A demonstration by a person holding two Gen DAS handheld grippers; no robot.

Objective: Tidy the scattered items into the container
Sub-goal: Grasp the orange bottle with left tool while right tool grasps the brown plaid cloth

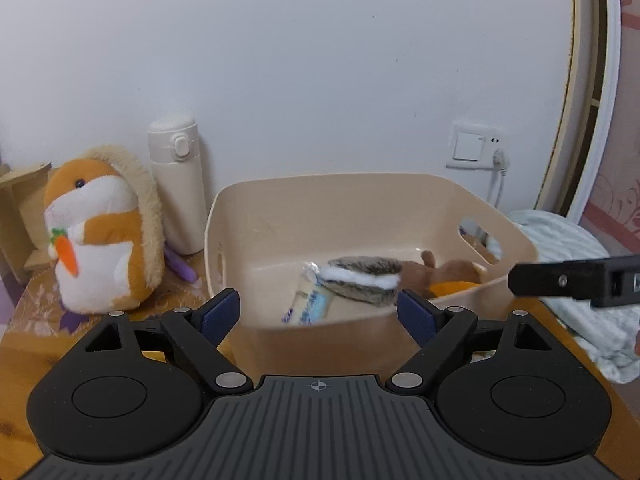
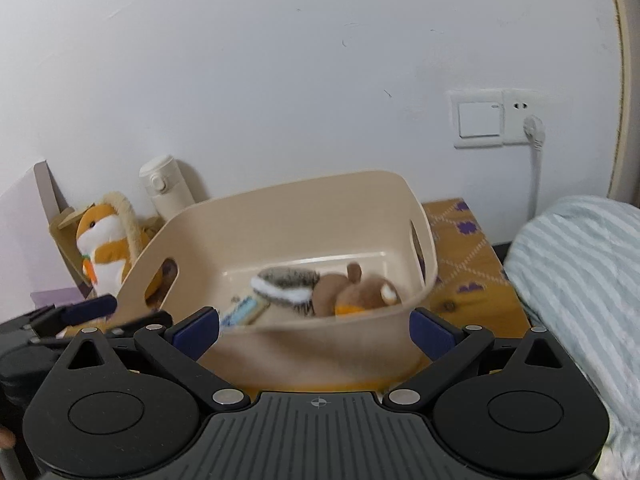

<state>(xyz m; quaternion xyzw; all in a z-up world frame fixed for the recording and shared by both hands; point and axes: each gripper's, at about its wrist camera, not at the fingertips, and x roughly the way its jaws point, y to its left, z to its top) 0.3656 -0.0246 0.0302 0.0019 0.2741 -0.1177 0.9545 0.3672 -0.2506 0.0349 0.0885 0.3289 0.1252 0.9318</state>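
The beige plastic storage bin [image 1: 304,216] stands on the wooden bedside table [image 1: 36,344], toward its back edge by the white wall, with oval handle slots cut in its end walls. Inside, on the bin floor, lie a brown plush toy [image 1: 448,272] with an orange patch, a grey-and-white furry piece [image 1: 360,276] across the middle, and a crinkly blue-and-white snack packet [image 1: 310,300] leaning toward the near wall.

The left gripper [image 1: 319,310] has its blue-padded jaws spread wide with nothing between them; the bin's near wall and the packet show through the gap, beyond the fingertips, and the pads touch neither. The right gripper [image 2: 315,330] likewise stands fully spread and empty, its pads framing the bin's near wall from either side without pressing on it; the bin's contents lie ahead of the jaws, past the rim. One finger of the right gripper shows at the right edge of the left wrist view.

At the table's left back corner, outside the bin, an orange-and-white hamster plush [image 1: 100,232] holding a carrot sits upright, just beside a cream insulated bottle [image 1: 178,184] standing against the wall. A striped pale blue blanket [image 2: 580,280] lies off the table's right edge.
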